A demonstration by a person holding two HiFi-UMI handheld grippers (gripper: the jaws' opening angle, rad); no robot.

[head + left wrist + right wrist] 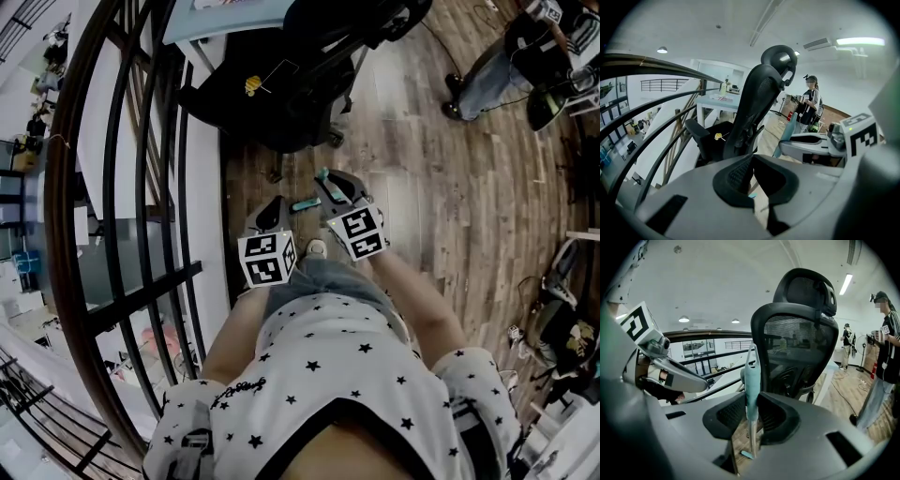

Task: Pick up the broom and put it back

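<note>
The broom has a thin pole with a pale teal grip (pixel 751 380). My right gripper (pixel 752 416) is shut on that grip, which stands upright between the pads. The pole runs down to a teal foot (pixel 746 454) on the wooden floor. In the head view the right gripper (pixel 328 183) is beside the left gripper (pixel 275 208), with the teal foot (pixel 305 203) between them. The left gripper (pixel 752 176) is open a little and holds nothing. From its view the teal grip (pixel 790 126) rises at the right gripper's tip (pixel 787 140).
A black office chair (pixel 291 84) stands right in front of both grippers, with a white desk (pixel 717 101) behind it. A dark curved railing (pixel 122 187) runs along the left. Another person (pixel 811 105) stands on the wooden floor (pixel 450 206) to the right.
</note>
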